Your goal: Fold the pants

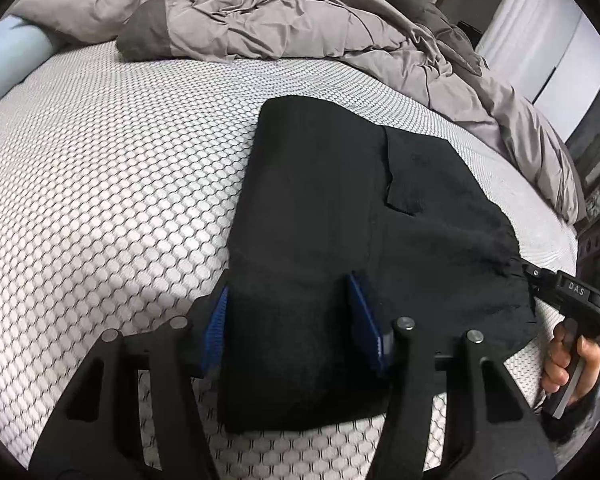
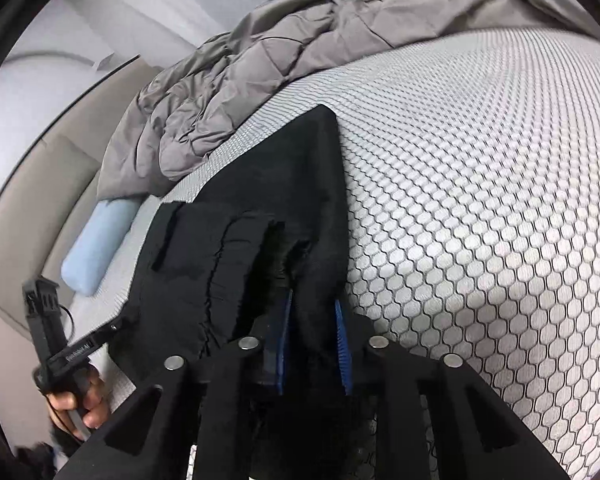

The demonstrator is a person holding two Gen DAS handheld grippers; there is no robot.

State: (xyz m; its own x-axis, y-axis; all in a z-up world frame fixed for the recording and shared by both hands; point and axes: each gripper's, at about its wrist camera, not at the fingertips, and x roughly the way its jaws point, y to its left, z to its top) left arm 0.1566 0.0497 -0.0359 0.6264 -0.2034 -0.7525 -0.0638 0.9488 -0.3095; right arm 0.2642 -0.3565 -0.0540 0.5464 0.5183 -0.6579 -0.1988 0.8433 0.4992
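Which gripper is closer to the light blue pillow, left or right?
Left. The left gripper grips the pants at the edge facing the pillow, with bare mattress between; the right gripper grips them farther over, on the side away from it.

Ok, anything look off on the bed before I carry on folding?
The black pants lie folded on the mattress, a pocket flap sticking up. The grey duvet is heaped behind, clear of them. Nothing spilled or damaged.
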